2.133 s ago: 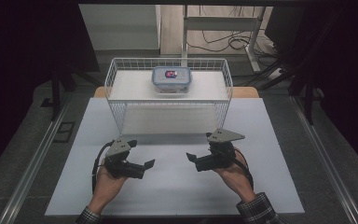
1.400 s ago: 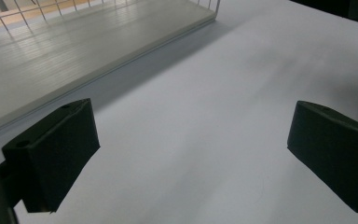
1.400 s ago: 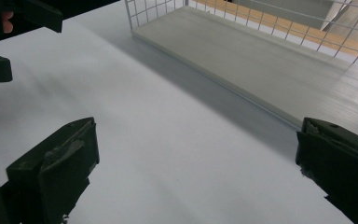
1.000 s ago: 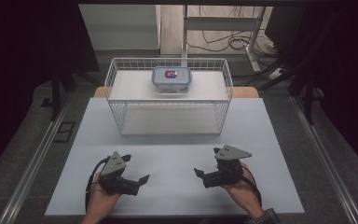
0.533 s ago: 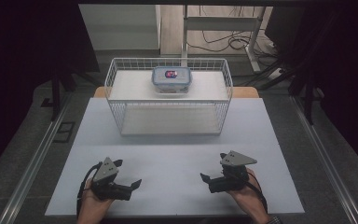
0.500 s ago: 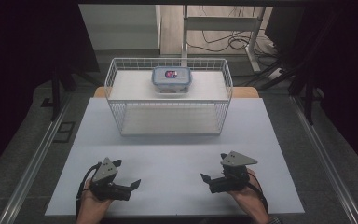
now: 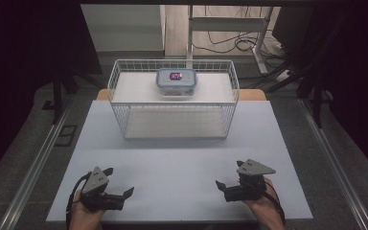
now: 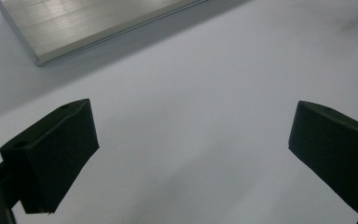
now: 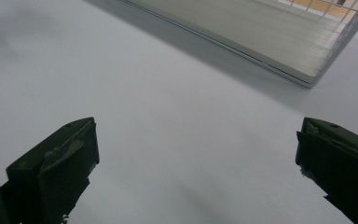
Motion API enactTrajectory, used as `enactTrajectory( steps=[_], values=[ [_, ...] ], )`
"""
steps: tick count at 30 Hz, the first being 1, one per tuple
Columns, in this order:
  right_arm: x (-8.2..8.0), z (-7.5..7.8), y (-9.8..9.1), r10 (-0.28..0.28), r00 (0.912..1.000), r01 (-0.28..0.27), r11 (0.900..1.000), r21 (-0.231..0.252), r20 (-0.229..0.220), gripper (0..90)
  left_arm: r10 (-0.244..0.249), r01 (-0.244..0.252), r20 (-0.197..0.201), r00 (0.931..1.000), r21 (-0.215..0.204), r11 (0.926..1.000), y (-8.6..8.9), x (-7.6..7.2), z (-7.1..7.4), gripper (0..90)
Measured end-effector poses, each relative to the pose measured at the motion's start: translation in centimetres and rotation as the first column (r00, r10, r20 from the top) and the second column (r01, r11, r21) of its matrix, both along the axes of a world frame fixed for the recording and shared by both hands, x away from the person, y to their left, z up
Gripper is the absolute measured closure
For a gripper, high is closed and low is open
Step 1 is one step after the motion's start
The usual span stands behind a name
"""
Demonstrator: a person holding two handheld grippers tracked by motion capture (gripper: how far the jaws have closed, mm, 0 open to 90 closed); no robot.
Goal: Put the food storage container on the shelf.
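Note:
A white wire basket [image 7: 172,125] stands at the far middle of the white table [image 7: 177,158]. On its raised back shelf sits a clear lidded food container [image 7: 176,80] with a blue rim and a red label. My left gripper [image 7: 120,184] rests near the table's front left edge, open, nothing between its jaws [image 8: 191,154]. My right gripper [image 7: 223,184] is at the front right, open and empty too [image 9: 196,158]. Both point inward toward the table's middle. The basket's base plate [image 8: 88,23] [image 9: 242,32] shows at the top of each gripper view.
Metal rails run along the table's left side [image 7: 38,158] and right side [image 7: 335,163]. Dark equipment stands at both sides. Behind the basket, cables [image 7: 230,43] lie on the floor by a frame leg. A wide stretch of table lies between basket and grippers.
Both hands drew back from near the basket toward the table's front edge and spread slightly apart. The jaws stayed open. Basket and container did not move.

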State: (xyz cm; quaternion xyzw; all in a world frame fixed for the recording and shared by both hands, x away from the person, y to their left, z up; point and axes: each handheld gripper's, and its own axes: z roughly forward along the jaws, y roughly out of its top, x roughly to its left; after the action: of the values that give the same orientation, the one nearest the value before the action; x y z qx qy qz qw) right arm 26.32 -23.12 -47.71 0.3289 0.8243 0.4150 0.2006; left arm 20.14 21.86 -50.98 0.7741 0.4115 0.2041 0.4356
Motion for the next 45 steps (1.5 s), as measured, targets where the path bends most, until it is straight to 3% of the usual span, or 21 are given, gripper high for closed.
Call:
enactTrajectory(
  steps=[13, 17, 25, 32, 38, 45],
  values=[
    [-0.7, -0.5, -2.7, -0.070, 0.9975, 0.070, 0.9971, -0.030, 0.012, 0.0, 0.082, -0.082, -0.012, 0.9966, 0.030, 0.9962, 2.8, -1.6, -0.6, 0.9],
    [-0.9, -0.6, -3.8, -0.101, 0.9948, 0.101, 0.9941, -0.038, 0.015, 0.0, 0.107, -0.107, -0.026, 0.9939, 0.016, 0.9942, 3.9, -2.0, -0.9, 1.0],
    [-1.5, -1.1, -6.0, -0.162, 0.9867, 0.163, 0.9857, -0.045, 0.011, 0.0, 0.156, -0.155, -0.029, 0.9874, 0.028, 0.9875, 5.6, -2.8, -1.3, 1.1],
    [-1.9, -1.8, -7.7, -0.211, 0.9773, 0.209, 0.9764, -0.054, -0.021, 0.0, 0.188, -0.187, -0.043, 0.9812, 0.022, 0.9820, 6.7, -3.4, -1.8, 1.1],
    [-2.3, -2.4, -8.8, -0.237, 0.9707, 0.233, 0.9692, -0.080, -0.041, 0.0, 0.213, -0.209, -0.064, 0.9750, 0.059, 0.9761, 7.0, -3.6, -2.3, 0.9],
    [-2.2, -3.2, -9.1, -0.251, 0.9637, 0.239, 0.9634, -0.121, -0.091, 0.0, 0.244, -0.239, -0.090, 0.9655, 0.064, 0.9689, 7.2, -3.4, -2.5, 1.1]
  ],
)
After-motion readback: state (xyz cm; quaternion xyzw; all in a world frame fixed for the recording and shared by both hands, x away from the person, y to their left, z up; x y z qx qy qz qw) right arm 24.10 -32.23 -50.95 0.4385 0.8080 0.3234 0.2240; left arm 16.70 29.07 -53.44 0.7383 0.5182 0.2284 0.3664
